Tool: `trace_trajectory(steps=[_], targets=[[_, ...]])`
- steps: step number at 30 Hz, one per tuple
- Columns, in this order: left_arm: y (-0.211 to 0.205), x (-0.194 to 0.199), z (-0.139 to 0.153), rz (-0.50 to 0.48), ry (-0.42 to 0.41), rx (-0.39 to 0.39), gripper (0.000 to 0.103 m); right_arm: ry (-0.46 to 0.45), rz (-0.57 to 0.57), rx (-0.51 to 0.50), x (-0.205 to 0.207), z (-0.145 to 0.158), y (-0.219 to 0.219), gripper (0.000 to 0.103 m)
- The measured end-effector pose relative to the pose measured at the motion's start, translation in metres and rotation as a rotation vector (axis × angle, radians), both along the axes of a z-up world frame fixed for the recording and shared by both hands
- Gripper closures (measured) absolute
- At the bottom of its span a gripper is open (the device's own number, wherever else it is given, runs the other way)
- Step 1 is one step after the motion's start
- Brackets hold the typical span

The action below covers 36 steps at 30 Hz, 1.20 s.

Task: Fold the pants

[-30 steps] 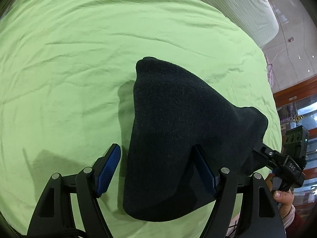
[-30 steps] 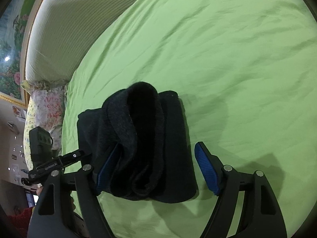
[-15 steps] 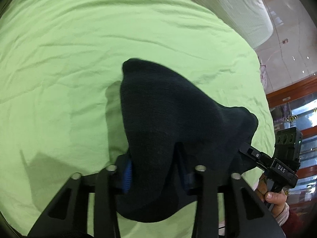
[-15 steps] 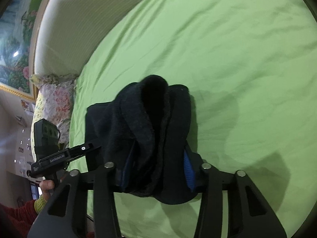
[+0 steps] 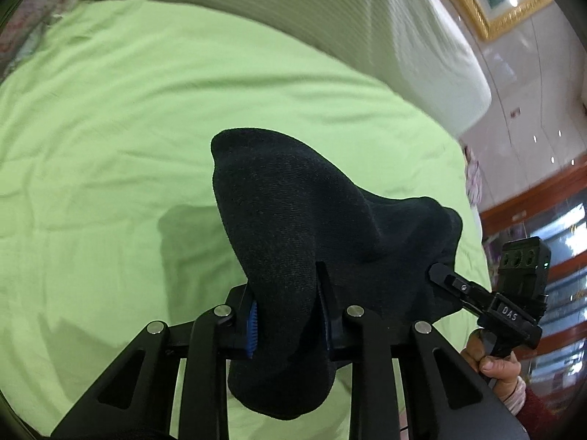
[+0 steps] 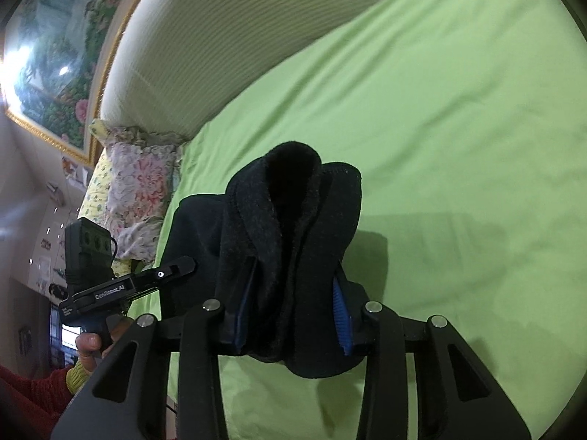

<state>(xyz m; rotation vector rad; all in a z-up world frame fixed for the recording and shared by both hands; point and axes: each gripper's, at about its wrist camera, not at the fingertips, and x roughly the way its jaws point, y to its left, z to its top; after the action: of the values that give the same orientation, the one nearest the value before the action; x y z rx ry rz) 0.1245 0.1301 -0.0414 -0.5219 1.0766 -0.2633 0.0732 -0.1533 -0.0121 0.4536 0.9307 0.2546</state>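
Observation:
The dark folded pants (image 5: 301,227) hang as a thick bundle above the green bed sheet (image 5: 110,146). My left gripper (image 5: 288,324) is shut on one end of the bundle, its blue pads pressed into the cloth. My right gripper (image 6: 293,315) is shut on the other end of the pants (image 6: 293,227), where the fuzzy inner layers show. Each gripper shows in the other's view: the right one at the far right (image 5: 488,300), the left one at the left (image 6: 121,286). The bundle casts a shadow on the sheet, so it is lifted off it.
A striped white headboard cushion (image 5: 367,36) lies at the far edge of the bed. A floral pillow (image 6: 128,198) lies at the bed's corner. A gold-framed painting (image 6: 47,66) hangs on the wall. The green sheet (image 6: 458,146) stretches wide beyond the pants.
Both grippers went from open around the bundle to shut on it, then lifted it off the sheet. The view has tilted up toward the headboard.

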Motion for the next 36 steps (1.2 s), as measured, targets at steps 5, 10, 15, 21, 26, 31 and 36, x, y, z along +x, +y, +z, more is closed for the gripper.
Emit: trace_trajectory(steps=[5,10,15,21,26,31,36], targets=[[0.033,0.009,0.008,0.074,-0.014,0.020,0.078,-0.013,0.069,-0.027,0.038,0.005,0.022,0.064],[0.064,0.022,0.006,0.133,-0.015,0.035,0.078,-0.008,0.125,-0.048,0.075,0.002,0.045,0.064],[0.088,0.040,-0.002,0.173,-0.007,0.051,0.078,0.007,0.155,-0.065,0.105,-0.006,0.061,0.064],[0.094,0.058,-0.017,0.190,0.013,0.066,0.078,0.036,0.171,-0.079,0.129,-0.018,0.067,0.064],[0.098,0.063,-0.031,0.188,0.032,0.066,0.077,0.066,0.166,-0.092,0.138,-0.029,0.065,0.062],[0.096,0.064,-0.043,0.185,0.057,0.075,0.066,0.090,0.144,-0.132,0.139,-0.036,0.057,0.051],[0.095,0.058,-0.050,0.194,0.062,0.088,0.053,0.095,0.123,-0.157,0.138,-0.042,0.045,0.039]])
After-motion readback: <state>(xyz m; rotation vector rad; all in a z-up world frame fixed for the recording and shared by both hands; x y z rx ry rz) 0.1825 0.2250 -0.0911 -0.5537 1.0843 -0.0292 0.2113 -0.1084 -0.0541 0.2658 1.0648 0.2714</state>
